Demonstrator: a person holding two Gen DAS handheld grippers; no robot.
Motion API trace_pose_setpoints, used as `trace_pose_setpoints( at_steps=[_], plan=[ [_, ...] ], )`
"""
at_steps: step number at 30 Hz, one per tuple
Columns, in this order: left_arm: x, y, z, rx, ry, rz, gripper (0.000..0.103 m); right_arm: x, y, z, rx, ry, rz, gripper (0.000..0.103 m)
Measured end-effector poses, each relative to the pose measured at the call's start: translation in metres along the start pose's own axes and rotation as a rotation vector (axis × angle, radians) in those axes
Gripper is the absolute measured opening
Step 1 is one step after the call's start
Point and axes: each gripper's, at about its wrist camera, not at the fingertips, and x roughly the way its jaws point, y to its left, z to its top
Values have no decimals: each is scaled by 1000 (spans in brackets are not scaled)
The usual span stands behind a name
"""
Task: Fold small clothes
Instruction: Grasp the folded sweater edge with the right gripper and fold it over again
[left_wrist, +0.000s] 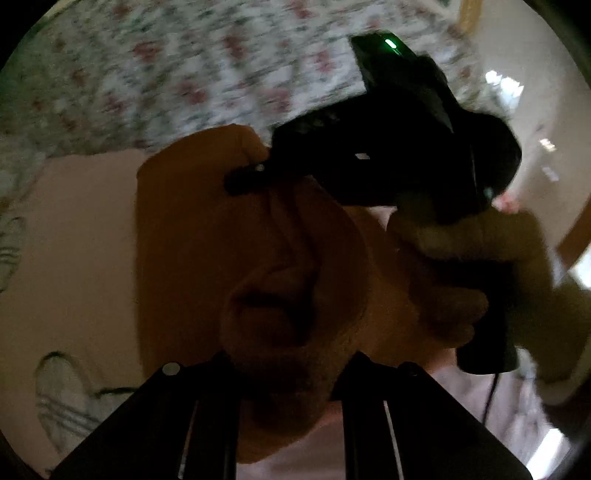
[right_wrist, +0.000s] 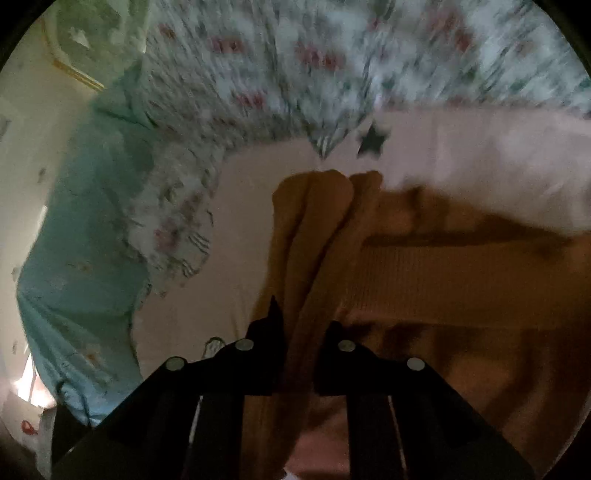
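- On the pink sheet (right_wrist: 240, 221), one brown garment (right_wrist: 443, 266), bunched, partly lifted; both views dim and motion-blurred.
- Left gripper (left_wrist: 284, 373): jaws nearly closed, pinching a brown fold.
- Right gripper (right_wrist: 297, 354): clamped on a brown fold; fingertip contact hidden.
- Floral quilt (right_wrist: 295, 55) behind; right hand (left_wrist: 480, 258) blocks the left view.

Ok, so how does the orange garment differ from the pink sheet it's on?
Colour: the orange garment is rusty brown-orange, the pink sheet pale. Pose: the garment is bunched into folds and pinched by the left gripper and right gripper; the sheet lies spread flat. Surface: the garment has a ribbed band, the sheet carries scattered prints, such as a dark star. Both are soft cloth.
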Motion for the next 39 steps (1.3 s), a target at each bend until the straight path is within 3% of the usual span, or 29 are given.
trace_pose_setpoints(
  at_steps=[4, 9, 17, 20, 23, 25, 30, 33, 36, 38, 39],
  plan=[
    [31, -41, 1, 29, 51, -100, 12, -56, -43, -14, 37, -48, -66, 14],
    [74, -74, -8, 60, 132, -127, 12, -69, -105, -39, 133, -20, -181, 14],
    [83, -86, -4, 56, 138, -130, 14, -74, -119, -38, 113, -58, -160, 14],
    [102, -87, -8, 49, 207, -159, 27, -71, -132, -41, 135, -28, -196, 16],
    [100, -80, -15, 23, 239, -188, 39, -74, -141, -47, 174, -13, -201, 22],
    [85, -73, -19, 20, 233, -209, 55, -88, -135, -52, 161, -44, -241, 30],
    [48, -43, -29, -3, 225, -222, 60, -128, -121, -66, 164, -150, -319, 31],
    [34, -16, -25, -37, 206, -170, 65, -140, -108, -72, 155, -191, -298, 31],
    [25, 14, -25, -96, 188, -106, 73, -134, -94, -72, 131, -177, -264, 31],
    [28, 38, -23, -152, 189, -61, 77, -124, -91, -71, 112, -163, -298, 37],
    [32, 49, -21, -185, 194, -51, 77, -121, -92, -72, 108, -161, -324, 48]
  ],
)
